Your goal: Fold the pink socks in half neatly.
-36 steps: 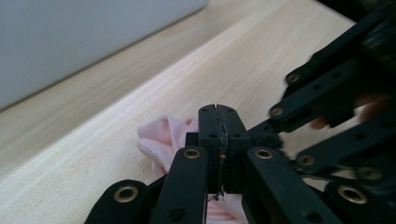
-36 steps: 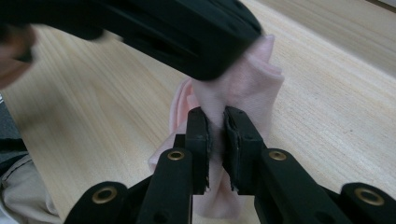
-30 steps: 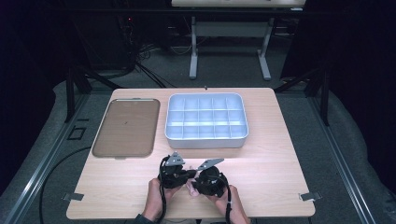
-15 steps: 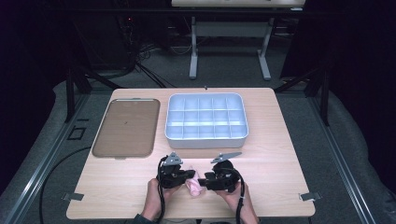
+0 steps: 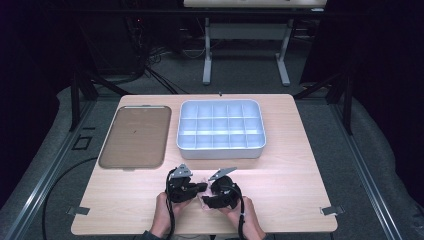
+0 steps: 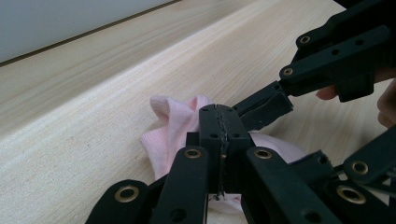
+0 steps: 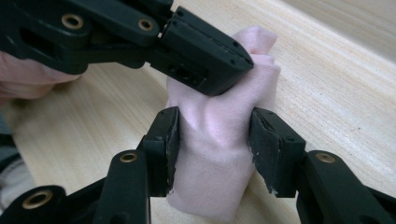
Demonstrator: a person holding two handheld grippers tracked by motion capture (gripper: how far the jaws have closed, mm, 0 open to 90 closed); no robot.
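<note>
A person sits at a light wooden table (image 5: 280, 165), holding a black two-jaw gripper in each hand near the front edge. Between the two grippers lies a small pink cloth (image 7: 219, 135), possibly a sock, bunched up on the tabletop.

The left gripper (image 6: 219, 116) has its jaws pressed fully together, with a fold of the pink cloth seemingly pinched between them; the cloth spreads out beneath and beyond the tips.

The right gripper (image 7: 212, 140) has its jaws partly open, one on each side of the bunched cloth, both pads touching it and squeezing it lightly.

Farther back on the table sits a pale blue tray (image 5: 221, 150) divided into many small compartments. Just to its left lies a flat brown tray (image 5: 134, 136) with rounded corners.
</note>
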